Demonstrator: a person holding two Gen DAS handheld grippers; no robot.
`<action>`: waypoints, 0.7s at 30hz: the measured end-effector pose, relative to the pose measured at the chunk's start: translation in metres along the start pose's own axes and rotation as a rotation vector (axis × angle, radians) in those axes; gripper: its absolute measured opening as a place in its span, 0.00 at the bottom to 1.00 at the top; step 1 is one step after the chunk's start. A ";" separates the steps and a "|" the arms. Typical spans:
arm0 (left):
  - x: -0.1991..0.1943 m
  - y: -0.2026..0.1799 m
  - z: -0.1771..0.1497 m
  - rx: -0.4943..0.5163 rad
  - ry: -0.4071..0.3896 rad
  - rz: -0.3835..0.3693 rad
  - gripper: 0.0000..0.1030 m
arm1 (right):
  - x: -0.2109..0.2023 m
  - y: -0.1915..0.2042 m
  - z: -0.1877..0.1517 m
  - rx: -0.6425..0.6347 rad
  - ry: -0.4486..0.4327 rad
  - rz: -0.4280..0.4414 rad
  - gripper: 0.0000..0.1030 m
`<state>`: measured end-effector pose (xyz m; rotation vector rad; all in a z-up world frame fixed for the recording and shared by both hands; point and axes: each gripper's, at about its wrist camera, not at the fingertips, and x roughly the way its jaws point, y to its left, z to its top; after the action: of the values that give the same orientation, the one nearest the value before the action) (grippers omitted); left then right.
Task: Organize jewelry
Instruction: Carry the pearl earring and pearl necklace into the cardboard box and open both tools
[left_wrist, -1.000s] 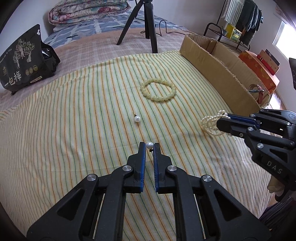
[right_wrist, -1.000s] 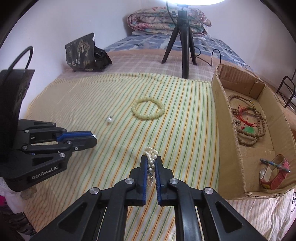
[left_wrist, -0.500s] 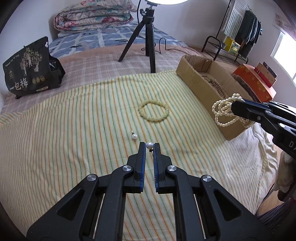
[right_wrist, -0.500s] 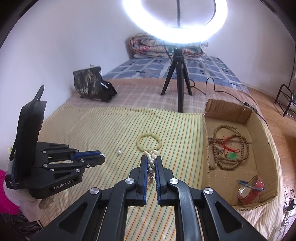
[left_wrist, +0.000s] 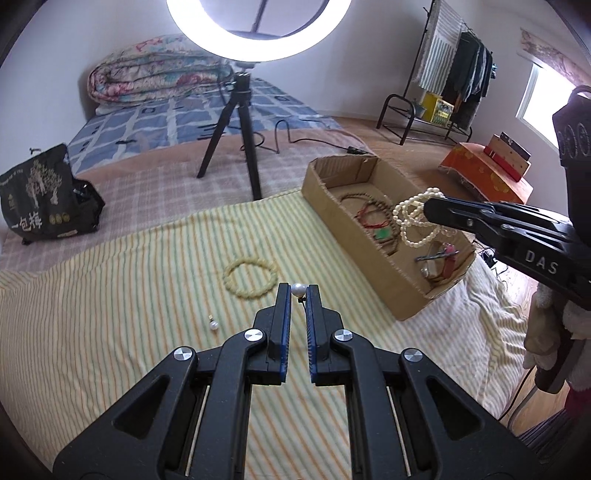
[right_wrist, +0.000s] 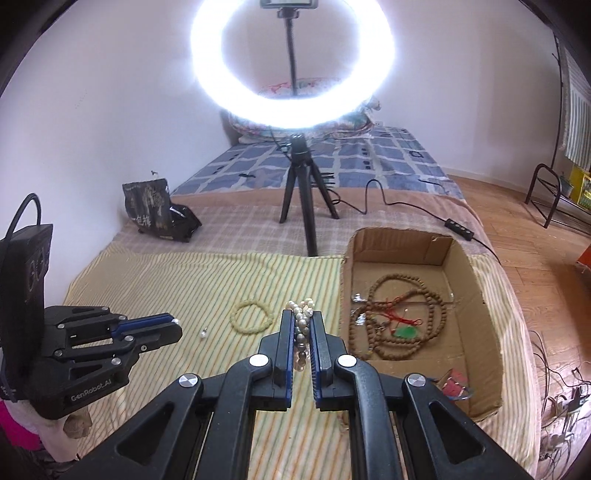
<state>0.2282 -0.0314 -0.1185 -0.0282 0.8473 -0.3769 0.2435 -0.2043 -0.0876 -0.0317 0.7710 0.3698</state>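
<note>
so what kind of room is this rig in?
Most likely a bedroom used as a recording spot: a rolled floral quilt on a blue checked mattress, a metal clothes rack, and a lit white ring light.

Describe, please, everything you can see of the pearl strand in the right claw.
The pearl strand is a string of small, glossy cream-white beads gathered into several loops. The right claw is shut on it, off the cloth, and the free loops dangle from the tips. In the left wrist view it appears in front of the box; nothing else touches it.
</note>
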 end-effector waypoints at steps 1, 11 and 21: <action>0.001 -0.005 0.002 0.006 -0.005 -0.004 0.06 | -0.001 -0.004 0.001 0.004 -0.002 -0.003 0.05; 0.015 -0.045 0.020 0.056 -0.018 -0.051 0.06 | -0.005 -0.045 0.007 0.037 -0.007 -0.044 0.05; 0.038 -0.081 0.033 0.072 -0.018 -0.097 0.05 | 0.001 -0.089 0.012 0.096 0.002 -0.072 0.05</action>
<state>0.2499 -0.1237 -0.1101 -0.0065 0.8158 -0.4975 0.2823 -0.2854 -0.0893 0.0302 0.7866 0.2637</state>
